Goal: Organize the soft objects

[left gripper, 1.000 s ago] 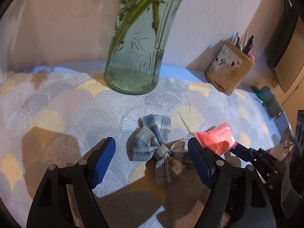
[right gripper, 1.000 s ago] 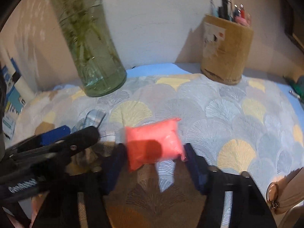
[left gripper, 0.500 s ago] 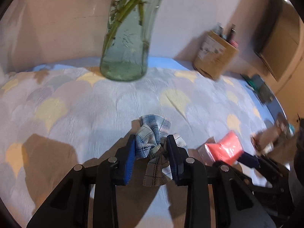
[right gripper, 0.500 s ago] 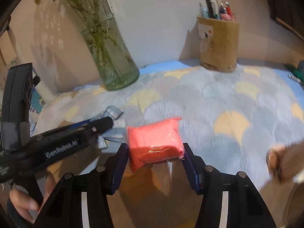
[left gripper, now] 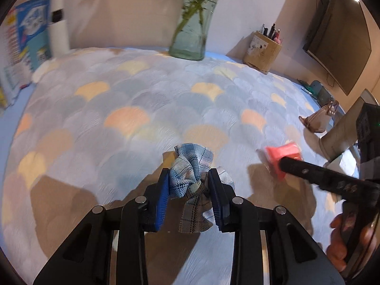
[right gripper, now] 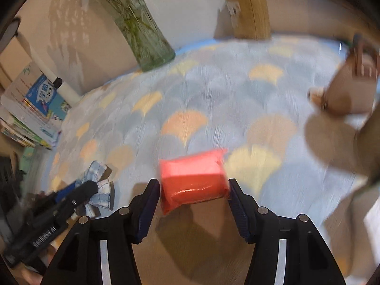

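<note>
Vase [left gripper: 191,30], glass, top centre of the left view against the wall: green stems in water. Same vase upper left in the right view.
Pen box [left gripper: 262,47], cardboard, upper right of the left view beside the vase: pens and markers upright inside.
Both stand at the far edge of the surface [left gripper: 118,95], covered by a fan-pattern cloth in grey, blue and yellow.

Left tongs [left gripper: 188,190], lower centre: jaws narrow, pads pressed on a plaid bow [left gripper: 192,178], bunched between them above the cloth.
Right tongs [right gripper: 193,191], lower centre: jaws about half wide and opening slightly; a pink pack [right gripper: 192,178] sits between the pads, spanning the gap with both ends at the pads.
In the left view the pack appears at right, level with the bow, the two well apart.

Surroundings: books [right gripper: 35,109] stacked at left edge of the right view; tan pouch [left gripper: 318,121] at right of the left view; dark screen [left gripper: 339,38] on the wall, upper right. Right view blurred.
</note>
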Motion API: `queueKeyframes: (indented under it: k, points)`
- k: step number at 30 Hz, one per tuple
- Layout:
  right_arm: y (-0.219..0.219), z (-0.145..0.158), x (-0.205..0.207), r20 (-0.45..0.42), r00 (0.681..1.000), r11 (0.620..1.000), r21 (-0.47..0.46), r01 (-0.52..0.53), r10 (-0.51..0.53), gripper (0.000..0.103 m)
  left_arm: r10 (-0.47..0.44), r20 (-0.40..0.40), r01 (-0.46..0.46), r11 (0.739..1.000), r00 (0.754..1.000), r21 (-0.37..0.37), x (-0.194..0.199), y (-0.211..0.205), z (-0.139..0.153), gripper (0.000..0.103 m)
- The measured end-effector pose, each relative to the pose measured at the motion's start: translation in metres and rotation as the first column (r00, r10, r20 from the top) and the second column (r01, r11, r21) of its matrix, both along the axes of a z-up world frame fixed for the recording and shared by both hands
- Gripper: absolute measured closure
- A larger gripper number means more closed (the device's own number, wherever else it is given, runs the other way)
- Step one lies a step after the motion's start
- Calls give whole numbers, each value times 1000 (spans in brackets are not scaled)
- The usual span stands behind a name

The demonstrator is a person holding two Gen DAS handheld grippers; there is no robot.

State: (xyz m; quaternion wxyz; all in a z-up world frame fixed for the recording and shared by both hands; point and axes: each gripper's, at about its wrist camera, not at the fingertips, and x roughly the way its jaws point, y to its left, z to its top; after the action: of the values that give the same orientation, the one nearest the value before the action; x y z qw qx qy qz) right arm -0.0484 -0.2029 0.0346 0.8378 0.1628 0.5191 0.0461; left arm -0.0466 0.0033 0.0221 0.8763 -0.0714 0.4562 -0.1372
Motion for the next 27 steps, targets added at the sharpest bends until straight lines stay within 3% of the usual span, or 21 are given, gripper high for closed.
queueKeyframes:
  k: [4,8,11,17,27]
  points:
    - [4,5,-21,9,999,995,86,-52,51,36,57,35,-56,998,998,-17,-15,17,-3,74]
    - [24,0,-37,1,981,970,149,-193,196,35,87,70,-82,994,994,-73,-20,29,-3,74]
    - [31,5,-52,36,975,972,77,-220,218,35,76,69,-70,993,995,-96,-19,31,-4,74]
    - [24,20,-53,85,983,985,-77,-153,160,34,48,80,-44,997,996,-60,-20,21,-5,74]
    - [44,-5,-20,81,968,943,-260,-209,237,32,11,102,-12,1000,995,4,-22,12,-4,74]
